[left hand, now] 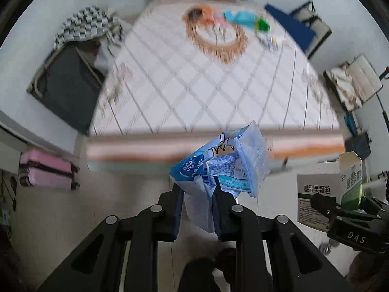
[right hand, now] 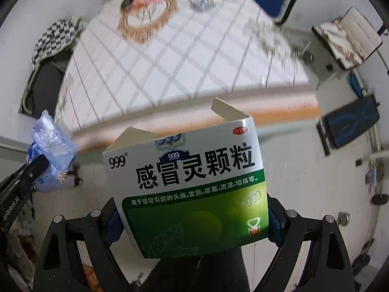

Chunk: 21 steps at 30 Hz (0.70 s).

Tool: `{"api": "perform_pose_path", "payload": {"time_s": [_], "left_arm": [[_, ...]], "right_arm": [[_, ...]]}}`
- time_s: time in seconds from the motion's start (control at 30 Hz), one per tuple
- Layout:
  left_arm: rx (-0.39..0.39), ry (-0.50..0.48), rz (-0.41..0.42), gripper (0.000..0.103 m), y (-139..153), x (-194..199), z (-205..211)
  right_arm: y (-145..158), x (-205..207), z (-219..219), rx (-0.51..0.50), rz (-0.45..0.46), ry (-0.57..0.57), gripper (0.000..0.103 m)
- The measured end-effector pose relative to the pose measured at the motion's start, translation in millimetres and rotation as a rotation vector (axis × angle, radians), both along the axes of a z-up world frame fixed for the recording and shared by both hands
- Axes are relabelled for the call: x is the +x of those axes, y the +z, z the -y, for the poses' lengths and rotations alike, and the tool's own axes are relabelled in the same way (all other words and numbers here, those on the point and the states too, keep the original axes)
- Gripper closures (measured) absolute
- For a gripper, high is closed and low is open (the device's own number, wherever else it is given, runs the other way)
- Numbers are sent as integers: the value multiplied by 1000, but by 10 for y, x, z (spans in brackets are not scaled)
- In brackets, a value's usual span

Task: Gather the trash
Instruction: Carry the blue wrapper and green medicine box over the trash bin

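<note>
My left gripper (left hand: 198, 192) is shut on a crumpled blue plastic wrapper (left hand: 226, 168), which sticks up beyond the fingers over the floor in front of the bed. My right gripper (right hand: 194, 216) is shut on a white and green medicine box (right hand: 192, 185) with its top flaps open, held across its width between the pads. In the left wrist view the box (left hand: 328, 189) shows at the right with the right gripper behind it. The right wrist view catches the wrapper (right hand: 52, 146) at the left. More litter (left hand: 243, 19) lies at the bed's far end, blurred.
A bed with a white quilted mattress (left hand: 194, 80) fills the middle. A dark bin with a checked cloth (left hand: 73, 73) stands at its left and a pink suitcase (left hand: 46, 170) on the floor. Open cases (left hand: 355, 82) lie at the right.
</note>
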State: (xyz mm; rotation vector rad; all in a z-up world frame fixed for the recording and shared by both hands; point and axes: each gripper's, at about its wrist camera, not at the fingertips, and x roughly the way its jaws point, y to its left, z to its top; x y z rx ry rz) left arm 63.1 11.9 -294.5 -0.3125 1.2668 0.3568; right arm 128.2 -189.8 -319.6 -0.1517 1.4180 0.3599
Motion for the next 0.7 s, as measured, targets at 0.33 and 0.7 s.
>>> {"api": "perform_pose_path", "payload": {"time_s": [0.33, 0.7], "left_arm": [[-242, 88, -239, 85, -1764, -261, 297], [-401, 153, -354, 75, -3677, -307, 318]], "right_arm": [[-1707, -419, 444, 64, -270, -55, 11], [-3768, -500, 693, 129, -402, -120, 11]]}}
